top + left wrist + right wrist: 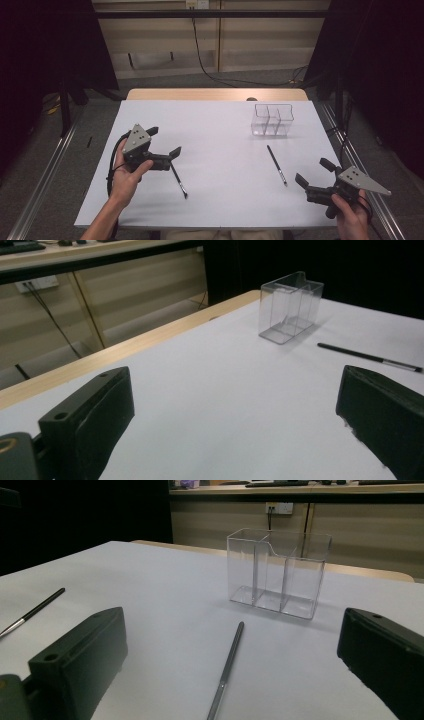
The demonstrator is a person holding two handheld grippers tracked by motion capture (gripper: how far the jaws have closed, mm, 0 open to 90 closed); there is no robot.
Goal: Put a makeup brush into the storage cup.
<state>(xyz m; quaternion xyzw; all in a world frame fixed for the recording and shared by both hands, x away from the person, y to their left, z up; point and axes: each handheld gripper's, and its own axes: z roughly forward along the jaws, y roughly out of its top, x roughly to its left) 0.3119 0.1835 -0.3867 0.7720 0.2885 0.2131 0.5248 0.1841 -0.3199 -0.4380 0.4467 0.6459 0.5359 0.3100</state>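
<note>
On the white table, the clear organizer stands upright toward the far edge and serves as the reference point. Left gripper: jaws spread wide, nothing between them, no contact with any object. It is held well to the near left of the organizer, aimed roughly toward it; the left hand wraps the body from below with the forearm rising from the near edge. A black brush lies flat on the table just beside and below the nearer jaw; contact cannot be determined. Right gripper: jaws likewise wide apart and empty. It sits near and to the right of the organizer, close to the table's right edge, gripped by the right hand. A second brush lies flat between this gripper and the organizer, apart from both.
</note>
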